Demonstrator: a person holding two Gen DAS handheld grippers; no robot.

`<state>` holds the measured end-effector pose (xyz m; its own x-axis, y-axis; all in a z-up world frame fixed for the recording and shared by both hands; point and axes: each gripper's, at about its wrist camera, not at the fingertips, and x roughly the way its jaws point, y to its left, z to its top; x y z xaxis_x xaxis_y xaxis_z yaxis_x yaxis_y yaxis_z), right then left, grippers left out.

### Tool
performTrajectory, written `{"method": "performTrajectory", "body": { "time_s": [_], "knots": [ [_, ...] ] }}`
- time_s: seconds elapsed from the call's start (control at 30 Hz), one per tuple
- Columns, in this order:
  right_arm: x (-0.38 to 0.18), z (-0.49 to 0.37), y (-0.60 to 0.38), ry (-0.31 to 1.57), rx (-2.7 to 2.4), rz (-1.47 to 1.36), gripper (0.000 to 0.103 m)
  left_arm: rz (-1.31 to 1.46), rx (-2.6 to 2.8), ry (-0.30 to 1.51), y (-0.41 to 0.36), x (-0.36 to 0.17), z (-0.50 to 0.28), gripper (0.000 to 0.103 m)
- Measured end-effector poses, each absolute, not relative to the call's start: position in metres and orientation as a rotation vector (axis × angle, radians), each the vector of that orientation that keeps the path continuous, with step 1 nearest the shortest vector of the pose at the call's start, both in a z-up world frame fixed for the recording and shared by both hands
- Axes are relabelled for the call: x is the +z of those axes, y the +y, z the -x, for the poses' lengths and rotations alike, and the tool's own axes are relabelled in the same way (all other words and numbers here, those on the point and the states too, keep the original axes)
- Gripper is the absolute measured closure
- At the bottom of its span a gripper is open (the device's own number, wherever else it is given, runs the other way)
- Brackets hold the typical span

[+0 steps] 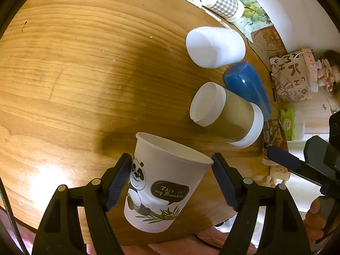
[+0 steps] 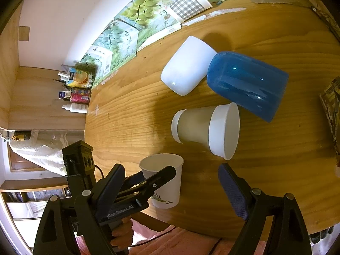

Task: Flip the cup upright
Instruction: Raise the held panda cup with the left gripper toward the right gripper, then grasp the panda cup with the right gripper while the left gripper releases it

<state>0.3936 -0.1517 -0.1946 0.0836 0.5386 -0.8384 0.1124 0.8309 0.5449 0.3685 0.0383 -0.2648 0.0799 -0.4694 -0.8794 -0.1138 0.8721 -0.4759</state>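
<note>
A white paper cup with a panda print (image 1: pixel 161 182) stands upright on the wooden table (image 1: pixel 74 74), mouth up. My left gripper (image 1: pixel 172 178) is open, one finger on each side of the cup; the left pad is at or near its wall, the right pad stands apart. The same cup shows in the right wrist view (image 2: pixel 167 182), partly behind the left gripper (image 2: pixel 136 189). My right gripper (image 2: pixel 172 189) is open and empty, over the table's near edge.
A beige cup with white bands (image 1: pixel 227 112) lies on its side just beyond. A blue cup (image 1: pixel 248 87) and a white cup (image 1: pixel 214 46) stand mouth down behind it. A checkered cup (image 1: pixel 223 4) lies at the far edge. Boxes and bottles (image 2: pixel 74 89) line the wall.
</note>
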Motion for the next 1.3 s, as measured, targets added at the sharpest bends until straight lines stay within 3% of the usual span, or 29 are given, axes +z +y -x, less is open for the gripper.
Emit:
{"method": "performTrajectory", "body": {
  "time_s": [0.27, 0.77, 1.3],
  "knots": [
    [-0.199, -0.393, -0.156, 1.483, 0.331, -0.564, 0.013, 0.463, -0.278, 1.499, 0.036, -0.265, -0.37, 0.022],
    [-0.209, -0.393, -0.153, 1.512, 0.34, -0.564, 0.013, 0.413, -0.291, 1.487, 0.036, -0.258, -0.369, 0.007],
    [-0.225, -0.389, -0.14, 1.562, 0.346, -0.581, 0.013, 0.393, -0.338, 1.482, 0.048, -0.246, -0.36, 0.006]
  ]
}}
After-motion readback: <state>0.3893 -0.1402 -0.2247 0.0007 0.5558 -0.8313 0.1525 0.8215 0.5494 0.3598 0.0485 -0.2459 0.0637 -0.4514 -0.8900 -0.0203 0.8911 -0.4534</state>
